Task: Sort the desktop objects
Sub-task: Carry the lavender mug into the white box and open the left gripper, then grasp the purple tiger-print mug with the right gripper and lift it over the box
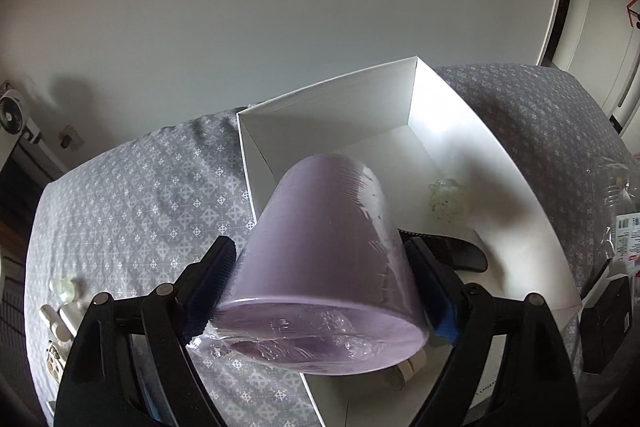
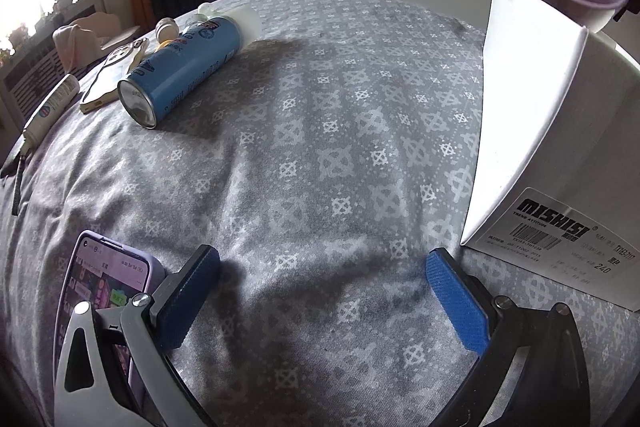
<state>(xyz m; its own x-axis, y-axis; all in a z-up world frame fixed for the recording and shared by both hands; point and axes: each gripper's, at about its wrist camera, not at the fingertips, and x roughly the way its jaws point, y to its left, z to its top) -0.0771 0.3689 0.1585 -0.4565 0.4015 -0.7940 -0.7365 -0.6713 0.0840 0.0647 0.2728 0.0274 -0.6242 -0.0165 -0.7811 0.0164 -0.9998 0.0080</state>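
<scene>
left wrist view: my left gripper [image 1: 320, 287] clamps a lilac plastic-wrapped roll [image 1: 320, 259] between its wide-set pads, over the near edge of the white box [image 1: 440, 99] on the grey patterned cloth [image 1: 140, 195]. right wrist view: my right gripper [image 2: 324, 299] stands wide open and empty above the cloth, beside the box; a blue can [image 2: 184, 67] lies well apart, a phone [image 2: 100, 287] just beside the left finger.

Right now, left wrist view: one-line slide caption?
Left gripper holds a plastic-wrapped lilac roll over the open white box on the grey patterned cloth.
</scene>
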